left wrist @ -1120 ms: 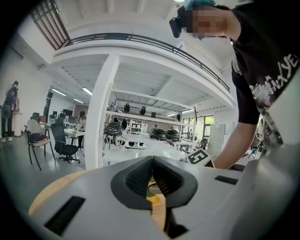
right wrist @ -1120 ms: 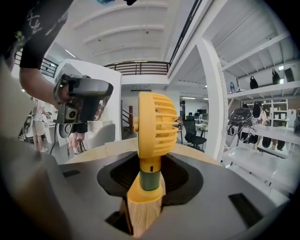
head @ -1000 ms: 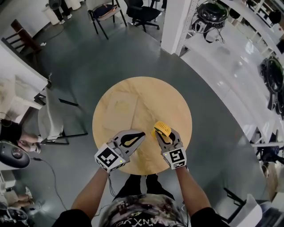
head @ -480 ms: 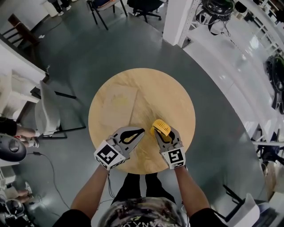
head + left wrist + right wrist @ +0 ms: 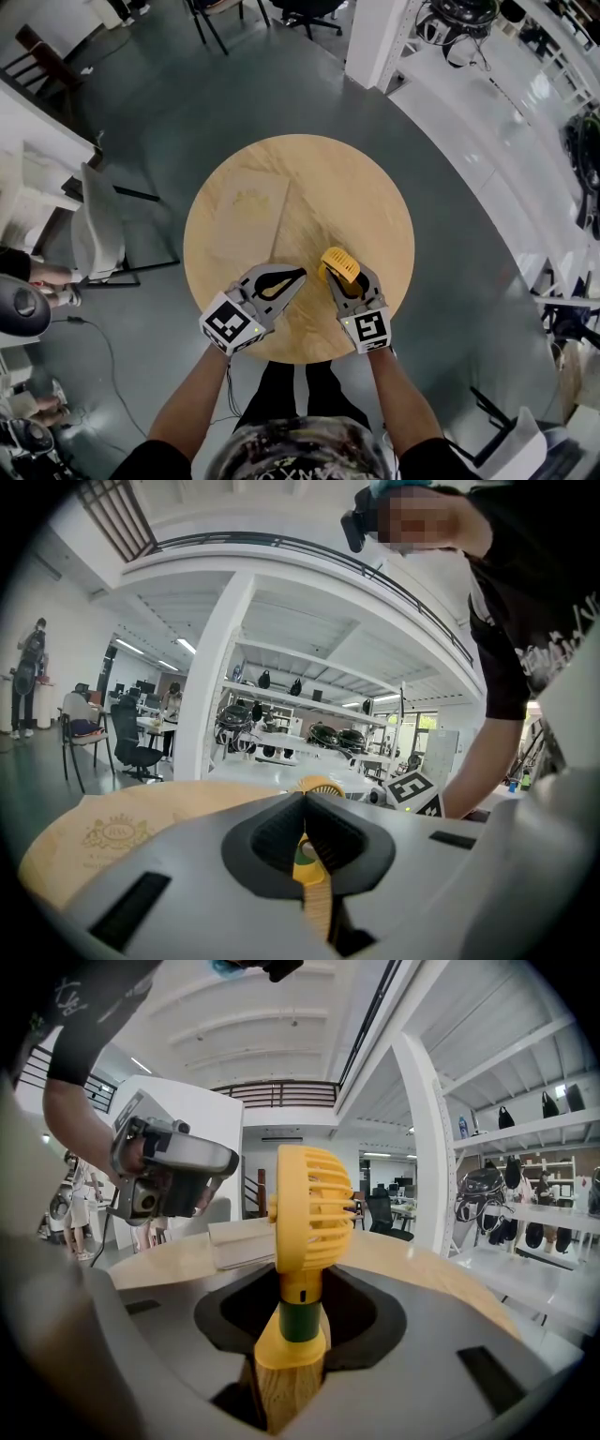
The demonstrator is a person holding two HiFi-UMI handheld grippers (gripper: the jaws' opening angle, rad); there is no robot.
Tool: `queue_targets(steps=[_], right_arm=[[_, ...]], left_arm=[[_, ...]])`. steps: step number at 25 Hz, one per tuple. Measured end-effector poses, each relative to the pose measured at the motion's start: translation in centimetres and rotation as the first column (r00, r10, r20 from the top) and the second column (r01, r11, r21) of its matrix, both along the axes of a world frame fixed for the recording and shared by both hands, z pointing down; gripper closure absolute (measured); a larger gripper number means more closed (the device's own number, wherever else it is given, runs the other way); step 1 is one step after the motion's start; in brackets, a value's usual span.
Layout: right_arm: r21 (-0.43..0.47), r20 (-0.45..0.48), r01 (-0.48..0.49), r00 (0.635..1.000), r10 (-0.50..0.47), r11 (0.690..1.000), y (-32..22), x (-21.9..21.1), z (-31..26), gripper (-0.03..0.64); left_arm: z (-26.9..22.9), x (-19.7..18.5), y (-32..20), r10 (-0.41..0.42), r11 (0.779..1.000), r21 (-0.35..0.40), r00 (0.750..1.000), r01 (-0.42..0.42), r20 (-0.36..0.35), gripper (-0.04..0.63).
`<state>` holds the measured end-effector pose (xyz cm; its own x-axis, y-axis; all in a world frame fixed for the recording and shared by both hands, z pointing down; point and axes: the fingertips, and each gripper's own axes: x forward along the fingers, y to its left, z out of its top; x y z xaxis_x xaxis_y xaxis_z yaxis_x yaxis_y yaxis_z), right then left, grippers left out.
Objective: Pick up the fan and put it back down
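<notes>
Fan axis: the yellow fan (image 5: 339,265) stands upright, round head on top, green neck and yellow foot below. In the right gripper view (image 5: 309,1208) the head shows nearly edge-on.
Fan place: over the round table (image 5: 309,183), between its centre and the rim toward 4 o'clock.
Right gripper (image 5: 337,281): comes in from 5 o'clock, jaws closed on the fan's lower stem (image 5: 300,1312).
Left gripper (image 5: 298,275): comes in from 7 o'clock, tips pressed together with nothing between them (image 5: 305,803), just beside the fan but apart from it.
Open room: bare wood from 12 to 3 o'clock; a pale printed sheet (image 5: 246,220) lies toward 10 o'clock. A chair (image 5: 98,239) stands off the rim at 9 o'clock.
Hard to tell: the jaws hide the fan's foot, so I cannot tell whether it rests on the wood, nor which face is its front.
</notes>
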<state>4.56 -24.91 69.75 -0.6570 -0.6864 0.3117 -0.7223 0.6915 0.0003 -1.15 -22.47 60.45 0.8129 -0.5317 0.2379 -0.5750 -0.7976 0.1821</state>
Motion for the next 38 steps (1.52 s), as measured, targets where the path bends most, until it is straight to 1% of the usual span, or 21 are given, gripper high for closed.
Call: queue_targets(steps=[8,10,12,14,17,21,23,25,29,31,35,38], right_arm=[[-0.013,0.003,-0.018,1.000,0.018,1.000,0.1,0.0,0.1,0.472],[-0.023,0.010,-0.022,1.000,0.022,0.999,0.3,0.1,0.0,0.461],[-0.031,0.016,-0.023,1.000,0.023,0.999,0.3,0.0,-0.2,0.390],[-0.038,0.012,-0.019,1.000,0.020,0.999,0.3,-0.1,-0.4,0.385],[-0.068,-0.003,-0.005,1.000,0.004,0.998,0.9,-0.1,-0.3,0.344],[-0.051,0.001,-0.004,1.000,0.004,0.999,1.2,0.0,-1.0,0.318],[-0.044,0.005,-0.008,1.000,0.009,0.999,1.3,0.0,-1.6,0.294],[-0.064,0.002,-0.005,1.000,0.005,0.998,1.8,0.1,-1.8,0.249],[-0.077,0.013,0.001,1.000,0.000,0.997,2.3,0.4,-2.4,0.158],[-0.079,0.014,-0.001,1.000,0.002,0.997,2.5,0.5,-2.7,0.128],[-0.071,0.032,-0.010,0.999,0.012,0.997,2.6,0.9,-3.2,0.040],[-0.066,0.034,-0.016,0.999,0.018,0.998,2.6,1.1,-3.4,0.032]], left_arm=[[0.3,0.0,0.3,0.003,1.000,-0.005,1.000,-0.003,0.009,0.575],[0.1,-0.1,0.5,0.004,1.000,-0.002,1.000,-0.004,0.008,0.575],[0.0,-0.1,0.5,0.004,1.000,-0.001,1.000,-0.004,0.008,0.575],[-0.1,-0.2,0.5,0.006,1.000,-0.002,1.000,-0.006,0.007,0.575],[-0.1,-0.1,0.7,0.007,1.000,-0.002,1.000,-0.007,0.006,0.575],[-0.5,-0.1,0.9,0.012,1.000,0.006,1.000,-0.013,0.005,0.575],[-0.8,0.0,1.0,0.015,1.000,0.010,1.000,-0.015,0.005,0.575],[-1.1,0.0,1.1,0.018,1.000,0.013,1.000,-0.019,0.005,0.575],[-1.6,0.2,1.4,0.026,0.999,0.019,1.000,-0.026,0.008,0.575],[-1.8,0.2,1.5,0.028,0.999,0.021,1.000,-0.028,0.008,0.575],[-2.1,0.3,1.8,0.030,0.999,0.028,0.999,-0.031,0.010,0.575],[-2.2,0.4,2.0,0.032,0.999,0.031,0.999,-0.032,0.012,0.575]])
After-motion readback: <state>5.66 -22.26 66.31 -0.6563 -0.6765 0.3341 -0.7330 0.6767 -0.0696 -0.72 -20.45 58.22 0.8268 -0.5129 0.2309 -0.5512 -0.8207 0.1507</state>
